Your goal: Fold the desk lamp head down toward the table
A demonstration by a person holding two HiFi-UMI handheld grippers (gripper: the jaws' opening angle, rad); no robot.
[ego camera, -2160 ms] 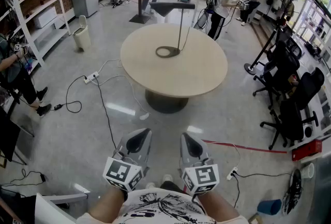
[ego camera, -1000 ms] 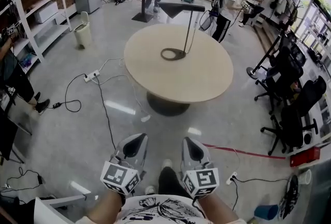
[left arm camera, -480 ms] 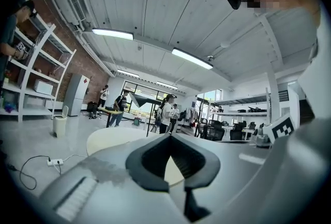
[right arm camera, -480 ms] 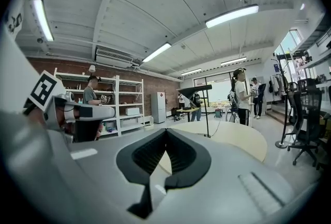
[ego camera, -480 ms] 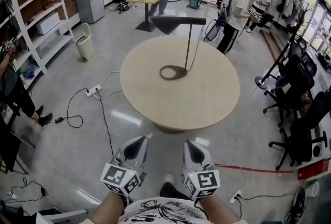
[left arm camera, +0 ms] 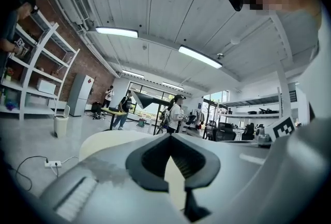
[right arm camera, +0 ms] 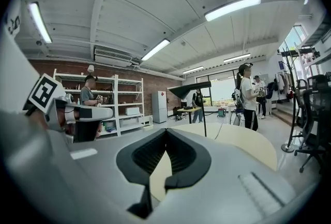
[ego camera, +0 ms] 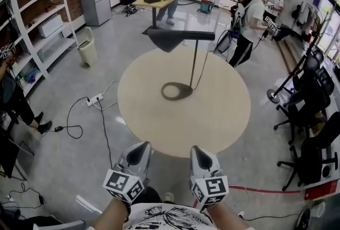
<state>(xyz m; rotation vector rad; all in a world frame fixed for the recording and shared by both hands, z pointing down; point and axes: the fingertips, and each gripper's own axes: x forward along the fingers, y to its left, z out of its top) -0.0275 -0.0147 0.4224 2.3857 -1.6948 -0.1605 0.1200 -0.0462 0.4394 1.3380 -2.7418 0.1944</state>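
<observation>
- Head view: the desk lamp (ego camera: 195,64) stands on the round table (ego camera: 223,122), on its far half. Its ring base lies flat, the thin pole is upright, and the dark lamp head (ego camera: 178,37) sits at the top and reaches out level to the left.
- Head view: the left gripper (ego camera: 145,145) and the right gripper (ego camera: 195,148) are side by side at the bottom, at the near edge of the table and well apart from the lamp. Neither touches anything.
- Head view: on the floor at the left I see a power strip (ego camera: 95,100) with cables and a pale trash bin (ego camera: 87,52). Black office chairs (ego camera: 313,101) stand at the right, and a person in a white shirt (ego camera: 254,19) stands behind the table.
- Left gripper view: the claw of the left gripper (left arm camera: 170,135) is closed, the dark pads meet at the tip and nothing is between them. Beyond it I see the table edge (left arm camera: 111,137) and the lamp head (left arm camera: 145,100), far away.
- Right gripper view: the claw of the right gripper (right arm camera: 166,131) is also closed and holds nothing. The lamp (right arm camera: 203,114) stands ahead on the table (right arm camera: 243,140), slightly to the right, with its head (right arm camera: 189,89) horizontal on the straight pole.
</observation>
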